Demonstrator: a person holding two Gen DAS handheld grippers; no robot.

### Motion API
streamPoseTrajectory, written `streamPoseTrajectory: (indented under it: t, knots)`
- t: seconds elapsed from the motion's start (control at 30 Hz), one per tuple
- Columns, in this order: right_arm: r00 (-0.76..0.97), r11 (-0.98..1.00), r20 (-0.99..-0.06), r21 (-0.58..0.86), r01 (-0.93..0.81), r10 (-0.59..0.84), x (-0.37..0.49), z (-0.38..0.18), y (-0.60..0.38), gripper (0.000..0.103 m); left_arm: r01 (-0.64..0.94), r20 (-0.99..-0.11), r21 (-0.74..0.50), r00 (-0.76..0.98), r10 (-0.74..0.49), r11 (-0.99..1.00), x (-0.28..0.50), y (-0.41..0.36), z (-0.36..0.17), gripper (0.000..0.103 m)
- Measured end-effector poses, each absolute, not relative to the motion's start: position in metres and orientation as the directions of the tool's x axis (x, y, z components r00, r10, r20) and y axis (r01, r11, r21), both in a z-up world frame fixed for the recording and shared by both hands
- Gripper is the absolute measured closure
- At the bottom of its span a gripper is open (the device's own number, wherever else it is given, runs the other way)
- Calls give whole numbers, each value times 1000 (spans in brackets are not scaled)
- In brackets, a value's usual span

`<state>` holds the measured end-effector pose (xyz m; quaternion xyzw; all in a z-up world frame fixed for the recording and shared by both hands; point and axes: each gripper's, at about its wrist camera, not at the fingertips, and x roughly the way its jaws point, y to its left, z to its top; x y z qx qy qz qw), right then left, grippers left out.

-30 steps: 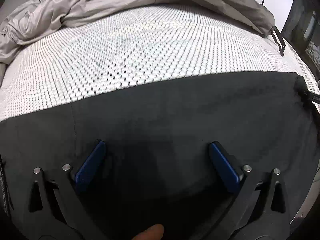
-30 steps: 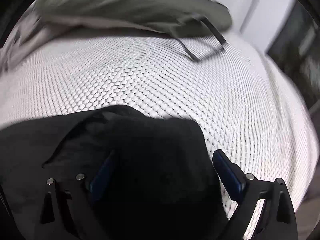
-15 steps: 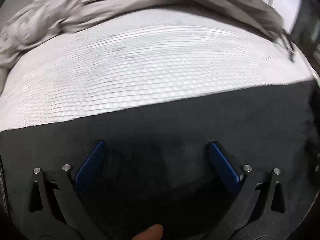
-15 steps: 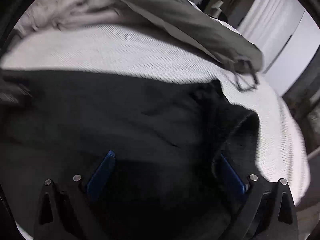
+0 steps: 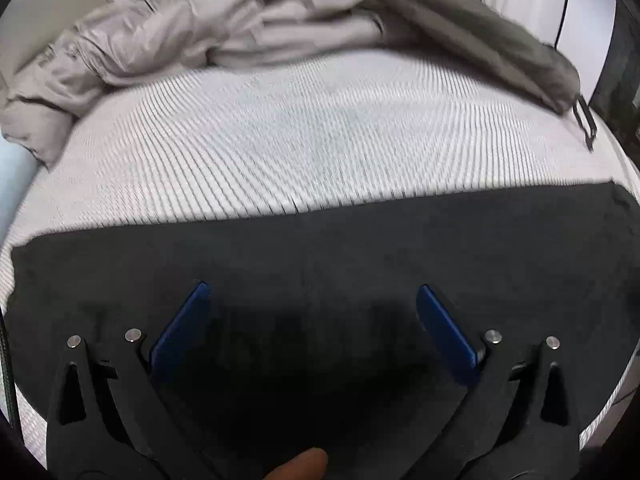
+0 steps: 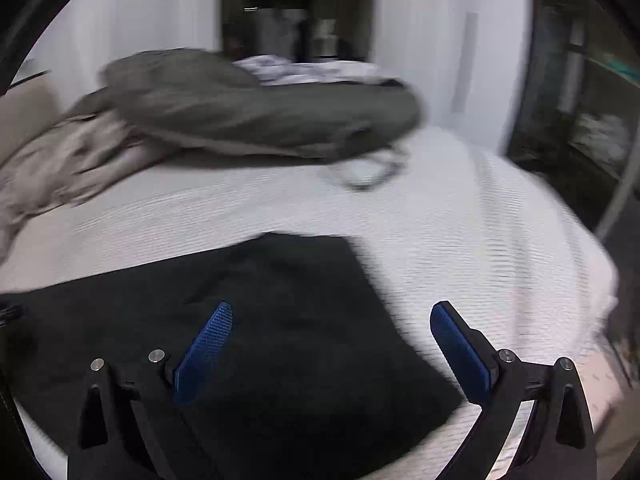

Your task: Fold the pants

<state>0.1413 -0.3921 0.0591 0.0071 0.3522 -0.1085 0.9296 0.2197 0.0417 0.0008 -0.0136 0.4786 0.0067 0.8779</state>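
Black pants lie flat on the white textured bed, folded into a band whose long axis runs left to right along the near side, the squared end at the right. The right hand-held gripper has just been opening its jaws and now hangs apart above the cloth, nothing between them; a second ago it sat low over a bunched end. The left hand-held gripper also stands apart. That fold looks laid down.

Beige jacket and olive garment heaped on white bedcover
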Motion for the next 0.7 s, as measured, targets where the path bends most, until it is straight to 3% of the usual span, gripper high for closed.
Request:
streamPoseTrajectory:
  t: [0.1, 0.17, 0.3, 0.33, 0.43, 0.57, 0.67, 0.7]
  knots:
    - [692, 1000, -722, -4, -6, 1, 163, 32, -342, 2, 30, -874, 35, 487, 16, 999, 224, 32, -27, 0]
    - [645, 995, -763, -33, -93, 35, 168, 10, -308, 2, 43, -863, 28, 505, 2, 999, 222, 36, -29, 0]
    - [572, 957, -810, -252, -145, -126, 183, -35, -285, 2, -76, -848, 100, 515, 125, 992, 217, 78, -27, 0]
    - [572, 963, -813, -227, -144, -106, 181, -38, -291, 1, -101, -851, 47, 517, 93, 994, 213, 96, -26, 0]
    - [559, 980, -827, -159, -116, -68, 182, -39, -308, 1, -171, -846, 66, 513, 146, 983, 202, 115, -25, 1]
    - [571, 979, -818, -165, -120, -68, 175, -48, -306, 1, -57, -833, 26, 551, 54, 998, 182, 99, -10, 1]
    - [571, 979, -818, -170, -117, -74, 178, -47, -307, 1, -125, -798, 65, 589, 127, 990, 183, 118, 3, 1]
    - [571, 979, -818, -166, -116, -71, 179, -47, -308, 1, -185, -798, 56, 583, 155, 981, 187, 133, 4, 6]
